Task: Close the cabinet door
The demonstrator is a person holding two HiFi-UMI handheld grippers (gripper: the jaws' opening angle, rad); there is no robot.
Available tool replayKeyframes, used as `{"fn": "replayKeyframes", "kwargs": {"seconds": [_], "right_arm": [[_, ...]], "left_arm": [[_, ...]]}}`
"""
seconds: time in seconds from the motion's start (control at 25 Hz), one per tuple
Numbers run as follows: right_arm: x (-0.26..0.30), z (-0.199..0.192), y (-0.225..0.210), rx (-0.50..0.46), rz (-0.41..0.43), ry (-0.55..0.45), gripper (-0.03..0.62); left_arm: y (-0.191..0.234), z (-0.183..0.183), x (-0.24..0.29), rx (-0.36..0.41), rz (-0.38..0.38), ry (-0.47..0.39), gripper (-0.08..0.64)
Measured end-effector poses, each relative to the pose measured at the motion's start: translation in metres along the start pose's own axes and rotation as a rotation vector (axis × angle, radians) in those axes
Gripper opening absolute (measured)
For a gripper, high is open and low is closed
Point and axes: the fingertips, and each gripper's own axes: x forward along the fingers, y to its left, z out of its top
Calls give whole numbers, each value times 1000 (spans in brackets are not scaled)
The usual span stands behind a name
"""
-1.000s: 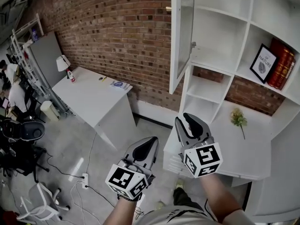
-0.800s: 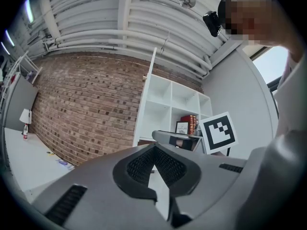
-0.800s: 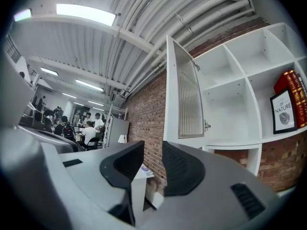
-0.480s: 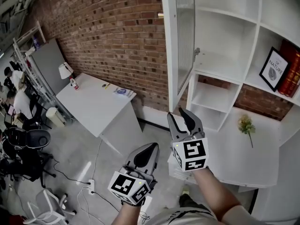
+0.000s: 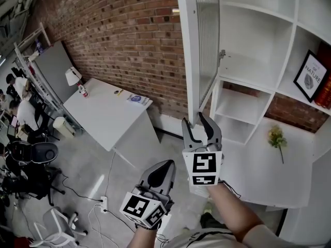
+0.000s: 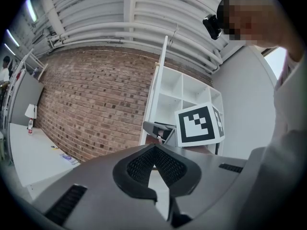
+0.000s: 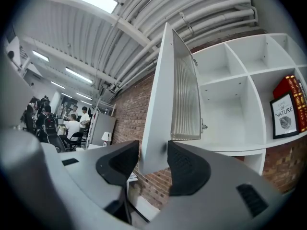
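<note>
The white cabinet door (image 5: 194, 61), with a ribbed glass panel, stands swung open from the shelf unit (image 5: 258, 50). My right gripper (image 5: 196, 122) is raised to the door's lower corner. Its jaws have just been opening and now stand wide. In the right gripper view the door's bottom corner (image 7: 160, 104) lies between the pads of the right gripper (image 7: 152, 157), with a gap on the left side. My left gripper (image 5: 164, 163) hangs lower and to the left, away from the door. In the left gripper view the left gripper (image 6: 153, 147) has its pads meeting and nothing in them.
A framed picture (image 5: 311, 76) and red books sit in the shelves, and a flower sprig (image 5: 276, 137) lies on the white counter. A white desk (image 5: 106, 112) with a lamp (image 5: 72, 76) stands by the brick wall. Chairs, seated people and floor cables (image 5: 106, 203) are at left.
My right gripper has moved up and forward to the door's lower corner and its jaws have spread apart. The left gripper has shifted a little with them.
</note>
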Motion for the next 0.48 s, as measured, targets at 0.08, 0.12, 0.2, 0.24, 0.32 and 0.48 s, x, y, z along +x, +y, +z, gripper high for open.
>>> {"fn": "replayKeyframes", "kwargs": {"seconds": [0.08,0.12,0.2,0.24,0.32,0.48], "right_arm": [[0,0,-2,11,-9,0,176],[-1,0,-2,15,-12,-2,176],[-4,1,-4,17,-15,-4,167],[-5,1,-5,18,-15,-3,164],[-9,0,-8,18,-17,2,160],[-20,-6,-19,4,-34,12,149]], "left_arm": [[2,-1,0,-4,-1,2,11],[2,-2,0,-5,-3,1,11],[1,-2,1,-7,-11,2,11],[0,-2,1,-9,-16,2,11],[-3,-4,1,-12,-27,3,11],[-9,-5,2,-16,-56,2,11]]}}
